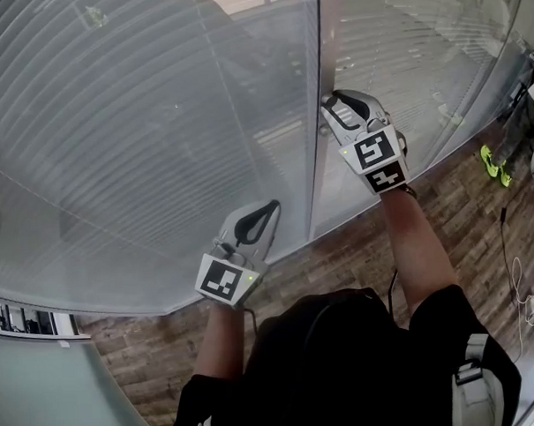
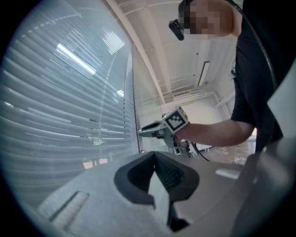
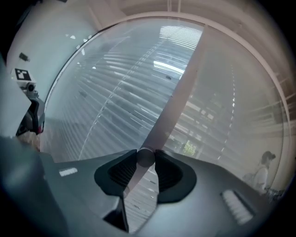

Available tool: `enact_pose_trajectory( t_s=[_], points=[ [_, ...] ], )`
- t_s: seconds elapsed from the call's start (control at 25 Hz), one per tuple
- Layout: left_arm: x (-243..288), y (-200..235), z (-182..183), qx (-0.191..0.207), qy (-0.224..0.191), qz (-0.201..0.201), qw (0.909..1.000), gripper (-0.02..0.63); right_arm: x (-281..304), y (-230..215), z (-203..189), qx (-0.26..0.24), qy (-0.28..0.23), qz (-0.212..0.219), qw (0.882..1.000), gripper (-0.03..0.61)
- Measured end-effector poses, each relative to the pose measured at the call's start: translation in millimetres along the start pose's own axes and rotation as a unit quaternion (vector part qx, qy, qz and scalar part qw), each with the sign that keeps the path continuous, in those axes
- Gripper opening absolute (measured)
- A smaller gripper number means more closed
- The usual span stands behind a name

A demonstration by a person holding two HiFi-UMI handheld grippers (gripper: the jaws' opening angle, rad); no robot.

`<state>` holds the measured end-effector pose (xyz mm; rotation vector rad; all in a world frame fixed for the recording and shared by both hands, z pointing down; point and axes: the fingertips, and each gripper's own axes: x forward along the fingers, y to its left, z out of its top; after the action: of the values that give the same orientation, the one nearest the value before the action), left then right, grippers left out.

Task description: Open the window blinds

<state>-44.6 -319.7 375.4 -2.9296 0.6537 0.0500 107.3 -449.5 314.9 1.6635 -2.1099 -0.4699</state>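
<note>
Right gripper view is showing the right hand-held gripper [image 3: 146,162] pinching, jaws partway closed, a small round knob [image 3: 145,156] on the frame post [image 3: 185,83] between two panes of closed blinds [image 3: 111,92]. Turning it well likely means a firm pinch and rolling squarely about the knob's axis. The left hand-held gripper [image 2: 155,159], jaws together and empty, is hovering to the left, above wood-patterned floor [image 1: 357,257].

i count my two grippers: left gripper [image 1: 269,209] at 7 o'clock, right gripper [image 1: 334,101] at 1 o'clock. two blinds, the left blind [image 1: 113,126] and the right blind [image 1: 402,60]. one post [image 1: 314,126]. one knob [image 3: 145,157].
</note>
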Motion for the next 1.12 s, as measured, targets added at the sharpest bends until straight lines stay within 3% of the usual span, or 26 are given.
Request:
enact_pose_trajectory(
  t_s=[0.24, 0.52, 0.6, 0.8, 1.12],
  points=[
    [-1.2, -2.9, -0.3, -0.001, 0.001, 0.001, 1.0000, 0.005, -2.1, -3.7, 0.4, 0.095, -0.012, 0.004, 0.995, 0.127],
    [-3.2, -5.0, -2.7, -0.002, 0.004, 0.001, 1.0000, 0.004, 0.3, -8.7, -6.1, 0.190, -0.028, 0.010, 0.981, 0.127],
    [-3.8, -4.2, -3.0, -0.002, 0.004, 0.002, 1.0000, 0.003, 0.6, -9.5, -5.7, 0.230, -0.037, 0.011, 0.972, 0.127],
    [-2.9, -8.5, 1.3, 0.000, -0.003, -0.004, 1.0000, 0.005, -0.5, -12.7, -4.6, 0.344, -0.060, 0.016, 0.937, 0.127],
    [-5.7, -7.8, 3.2, 0.002, -0.005, -0.002, 1.0000, 0.003, 0.5, -12.2, -5.7, 0.335, -0.056, 0.006, 0.941, 0.127]
  ],
)
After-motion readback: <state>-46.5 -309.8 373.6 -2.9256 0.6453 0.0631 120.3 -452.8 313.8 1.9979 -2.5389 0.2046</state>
